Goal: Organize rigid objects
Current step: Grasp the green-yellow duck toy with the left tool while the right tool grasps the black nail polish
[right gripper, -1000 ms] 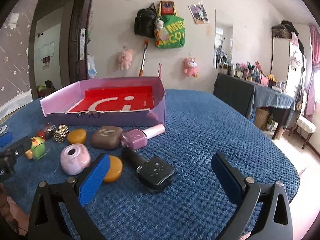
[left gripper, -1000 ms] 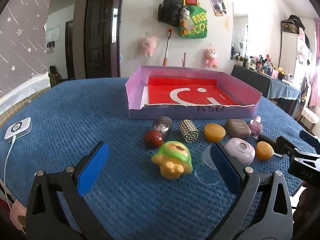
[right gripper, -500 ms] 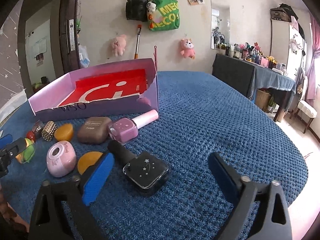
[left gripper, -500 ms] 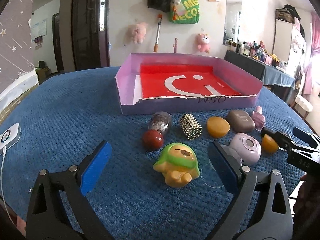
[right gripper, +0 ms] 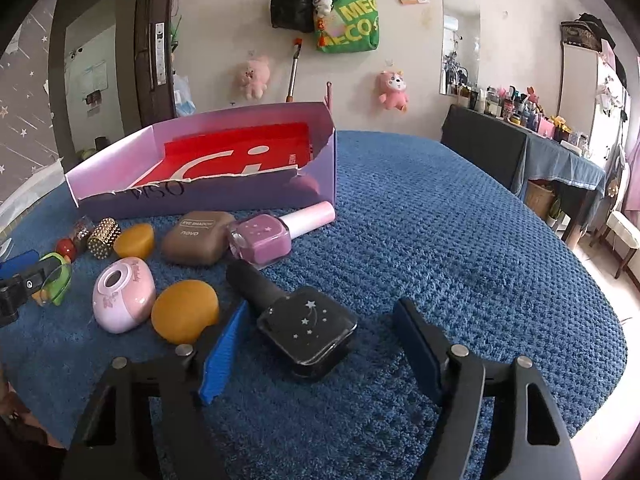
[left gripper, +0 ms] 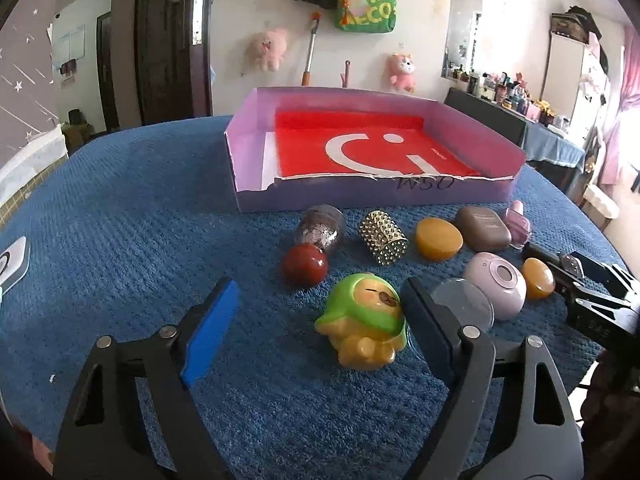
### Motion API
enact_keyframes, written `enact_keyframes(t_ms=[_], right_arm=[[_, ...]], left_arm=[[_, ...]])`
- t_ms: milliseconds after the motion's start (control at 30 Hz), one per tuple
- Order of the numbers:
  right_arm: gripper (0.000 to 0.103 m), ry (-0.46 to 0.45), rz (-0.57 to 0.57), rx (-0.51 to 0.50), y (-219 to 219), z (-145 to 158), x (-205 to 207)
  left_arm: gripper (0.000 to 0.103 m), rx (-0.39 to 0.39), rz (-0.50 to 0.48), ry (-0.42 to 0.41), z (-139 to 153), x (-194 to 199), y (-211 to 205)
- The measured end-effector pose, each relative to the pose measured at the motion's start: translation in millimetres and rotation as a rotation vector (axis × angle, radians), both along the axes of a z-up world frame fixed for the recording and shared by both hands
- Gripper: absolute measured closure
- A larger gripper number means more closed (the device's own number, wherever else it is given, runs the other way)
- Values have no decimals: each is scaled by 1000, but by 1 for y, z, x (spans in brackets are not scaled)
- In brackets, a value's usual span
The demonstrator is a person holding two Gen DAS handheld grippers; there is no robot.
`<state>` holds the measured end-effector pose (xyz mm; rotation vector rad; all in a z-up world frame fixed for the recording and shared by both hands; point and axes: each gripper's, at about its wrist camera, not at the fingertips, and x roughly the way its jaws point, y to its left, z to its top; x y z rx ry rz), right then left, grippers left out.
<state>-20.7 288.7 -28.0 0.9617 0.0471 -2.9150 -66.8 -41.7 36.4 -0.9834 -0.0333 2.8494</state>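
- The left gripper (left gripper: 320, 328) has its jaws spread, and they have just been closing; the green-and-yellow duck toy (left gripper: 364, 326) lies on its side between them, the right pad close beside it, the left pad well clear.
- The right gripper (right gripper: 320, 344) also has its jaws apart, and they too have just been closing; the black star bottle (right gripper: 304, 326) lies between them, with neither pad pressing on it.
- The box (left gripper: 400, 196), lilac with a red sheet inside, stands on the blue cloth (left gripper: 140, 220) behind the row of things.
- In front of the box lie a glitter vial (left gripper: 322, 226) with a red ball cap, a studded gold cylinder (left gripper: 383, 238), an amber puck (left gripper: 438, 238), a brown compact (left gripper: 482, 228) and a pink bottle (right gripper: 266, 234).
- Nearer lie a pink case (right gripper: 122, 294) and a second amber puck (right gripper: 184, 310), side by side.
- A clear disc (left gripper: 464, 304) lies just right of the toy.
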Motion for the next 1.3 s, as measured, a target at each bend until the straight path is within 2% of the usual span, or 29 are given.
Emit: enact_keyframes(t_ms=[300,500,633,767,800,833,867,900,933,1067,1100,1133,1300], right_arm=[[27,-8,8,-16,1,1,-2],[26,-12,18,-24,3,3,-3],[26,-12,23,-26,3,4,-5],[27,-9,32,-9,1,3,-5],[30,-8,35,-11,1,3,-5],[32,-7,43,-19,2,3,-5],[42,-5,61,-31,2,4,-4],[56,0,77,-36,1,4,-3],[58,3,76,-29,0,4,-2],[58,7,81,-74,7,6,0],[58,6,75,-93,10,9,0],[58,11,73,-110,13,13,-1],[58,74,72,-101,16,32,1]], left_arm=[[20,3,-12,-11,0,0,1],[18,-67,-69,-19,-5,6,8],[18,-134,-54,-35,-9,2,17],[20,-84,-51,-56,-8,-3,12],[26,-64,-51,-64,-8,-5,10],[40,-30,-60,-70,-8,-6,8],[48,-4,-80,-80,-9,-8,8],[54,20,-95,-87,-10,-10,8],[60,32,-94,-73,-10,-10,8],[61,45,-94,-57,-3,-8,12],[66,42,-96,-42,0,-5,13],[66,33,-101,-24,5,-3,15],[66,37,-110,-5,16,-1,18]])
